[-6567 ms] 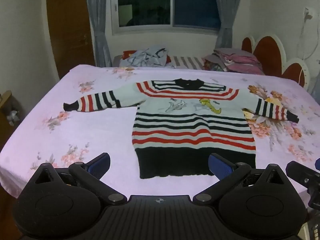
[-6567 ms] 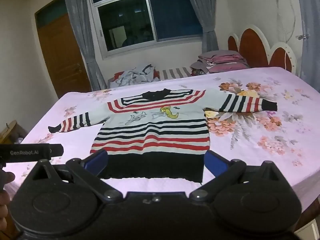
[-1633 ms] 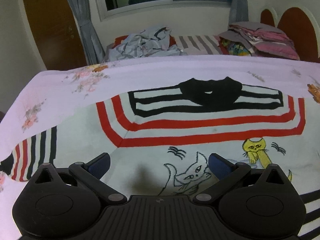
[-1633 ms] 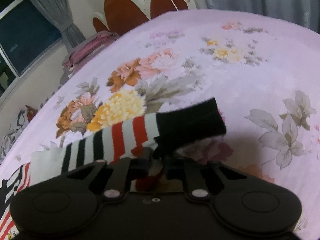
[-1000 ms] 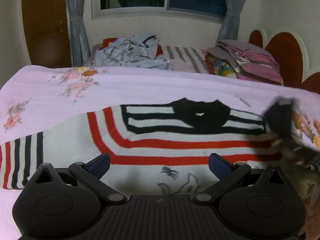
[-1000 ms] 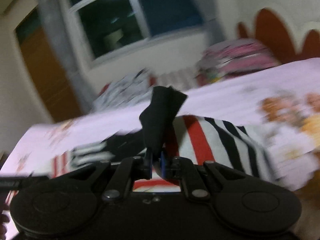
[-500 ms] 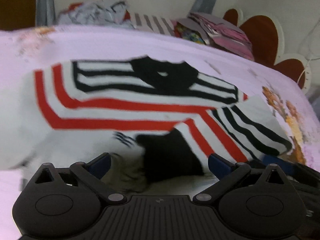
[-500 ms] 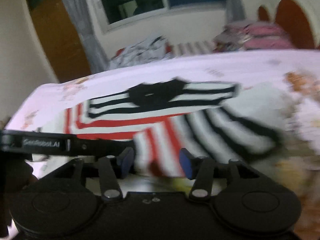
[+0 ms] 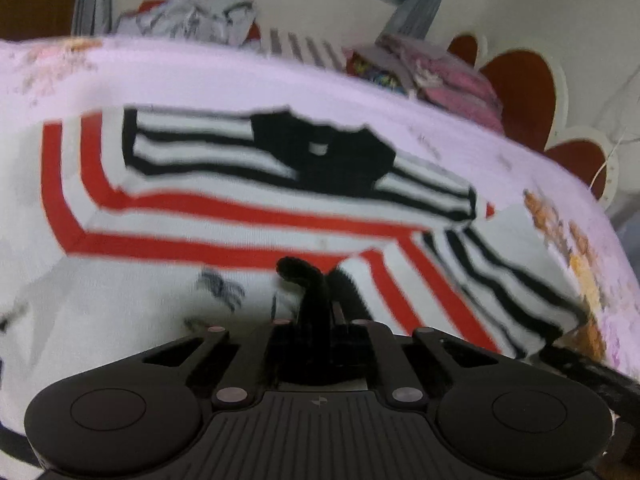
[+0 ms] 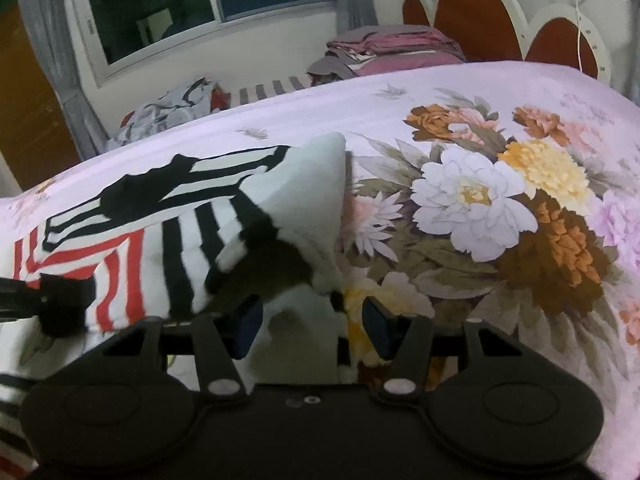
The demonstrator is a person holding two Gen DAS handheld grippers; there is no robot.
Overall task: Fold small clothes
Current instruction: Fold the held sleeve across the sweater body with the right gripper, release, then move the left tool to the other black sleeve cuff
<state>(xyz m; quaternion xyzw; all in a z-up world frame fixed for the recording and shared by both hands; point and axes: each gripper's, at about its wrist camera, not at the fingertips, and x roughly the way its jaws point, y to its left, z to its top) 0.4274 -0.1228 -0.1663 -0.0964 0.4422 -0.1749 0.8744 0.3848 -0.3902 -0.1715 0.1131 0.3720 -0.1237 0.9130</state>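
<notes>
A small striped sweater (image 9: 224, 216) in white, red and black lies flat on the pink floral bed sheet (image 9: 168, 76). Its right sleeve (image 9: 472, 280) is folded across the chest. My left gripper (image 9: 318, 312) is shut on the sleeve's black cuff (image 9: 308, 284) over the cat drawing. In the right wrist view the sweater (image 10: 192, 240) shows at the left, with the folded sleeve's shoulder corner (image 10: 312, 184). My right gripper (image 10: 310, 322) is open and empty, just above the sleeve fold. The left gripper and the cuff (image 10: 64, 300) show at the left edge.
A heap of loose clothes (image 10: 172, 108) and a stack of folded pink bedding (image 10: 392, 50) lie at the far end of the bed. The red scalloped headboard (image 10: 480, 28) stands to the right. The floral sheet (image 10: 520, 220) spreads to the right of the sweater.
My right gripper carried the sleeve across the chest and let it go, and has drawn back to the right. My left gripper has shut on the black cuff.
</notes>
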